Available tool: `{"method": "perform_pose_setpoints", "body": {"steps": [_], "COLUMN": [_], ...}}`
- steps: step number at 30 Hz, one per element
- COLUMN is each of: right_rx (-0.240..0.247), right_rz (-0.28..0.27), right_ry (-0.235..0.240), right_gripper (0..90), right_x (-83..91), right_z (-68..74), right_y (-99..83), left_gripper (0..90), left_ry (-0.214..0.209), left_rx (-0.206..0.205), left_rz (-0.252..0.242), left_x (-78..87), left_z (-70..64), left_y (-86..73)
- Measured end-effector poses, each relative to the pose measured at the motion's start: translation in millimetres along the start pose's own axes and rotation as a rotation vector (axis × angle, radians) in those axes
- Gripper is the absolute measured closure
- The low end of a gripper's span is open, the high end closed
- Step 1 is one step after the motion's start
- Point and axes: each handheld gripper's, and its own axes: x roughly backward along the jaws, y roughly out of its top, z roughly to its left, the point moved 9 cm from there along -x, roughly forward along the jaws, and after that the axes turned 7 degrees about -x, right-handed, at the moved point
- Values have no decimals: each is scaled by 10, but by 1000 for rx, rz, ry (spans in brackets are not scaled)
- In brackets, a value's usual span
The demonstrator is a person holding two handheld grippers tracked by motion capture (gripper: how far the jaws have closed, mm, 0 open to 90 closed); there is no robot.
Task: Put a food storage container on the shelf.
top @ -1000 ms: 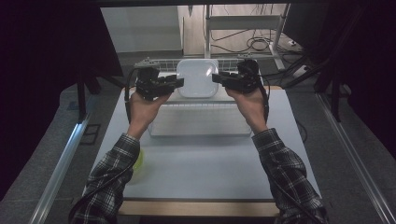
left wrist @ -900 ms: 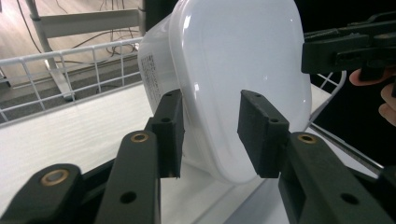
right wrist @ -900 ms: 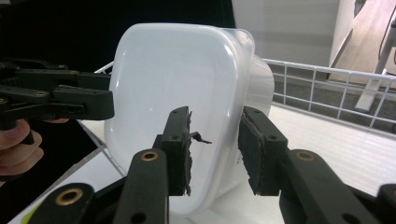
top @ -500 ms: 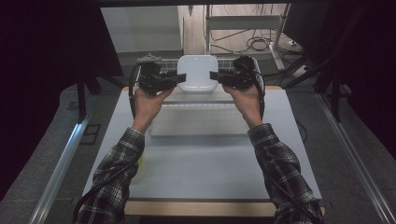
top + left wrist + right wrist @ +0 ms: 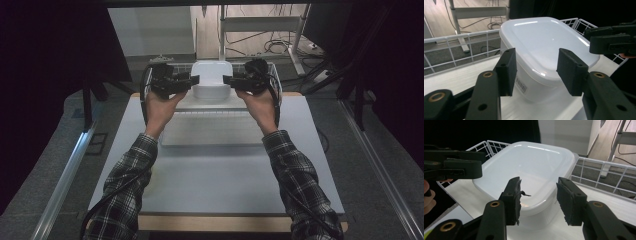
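Observation:
A white lidded plastic container (image 5: 211,79) rests on the white floor of a wire basket (image 5: 274,75) at the far end of the table. My left gripper (image 5: 192,80) is at its left side and my right gripper (image 5: 227,80) at its right, both open. In the left gripper view the jaws (image 5: 537,53) stand wide apart before a corner of the container (image 5: 546,42), with the other gripper (image 5: 614,40) beyond. In the right gripper view the open gripper (image 5: 539,181) faces the container (image 5: 531,162), and the other gripper (image 5: 456,167) shows at the left.
A flat white tray (image 5: 212,131) lies on the table (image 5: 215,190) just in front of the basket. The basket's wire walls (image 5: 461,50) (image 5: 599,170) rise around the container. Dark curtains flank the table, and a shelf frame (image 5: 260,22) stands behind.
Both grippers and the container between them have moved away toward the table's far end. The container looks lower and now sits in the basket.

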Motion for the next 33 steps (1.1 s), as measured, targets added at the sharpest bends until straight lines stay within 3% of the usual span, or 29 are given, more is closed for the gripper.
{"method": "perform_pose_setpoints", "body": {"steps": [5, 9, 17, 20, 24, 27, 33], "right_rx": [-15, -30, -33, -35, -27, -8, 8], "right_rz": [-8, -7, -6, -6, -8, -14, -15], "right_ry": [2, 13, 9, 17, 26, 40, 81], "right_gripper": [538, 534, 480, 467, 440, 409, 331], "right_x": [-18, -20, -10, 0, 48, 112, 244], "right_z": [-23, -37, -57, -53, -40, -23, 14], "right_y": [10, 9, 10, 6, 2, -11, -118], "left_gripper": [408, 379, 315, 303, 284, 226, 153], "left_ry": [29, 11, 2, -5, -31, -83, -107], "left_rx": [-5, 19, -12, -7, -17, -30, -80], "left_rz": [0, -6, 1, -6, -16, 13, 28], "left_x": [-30, -47, -39, -22, 51, 92, 174], "left_z": [52, 62, 17, -12, -51, -123, -237], "left_y": [10, 8, 16, 25, 46, -4, -144]}}
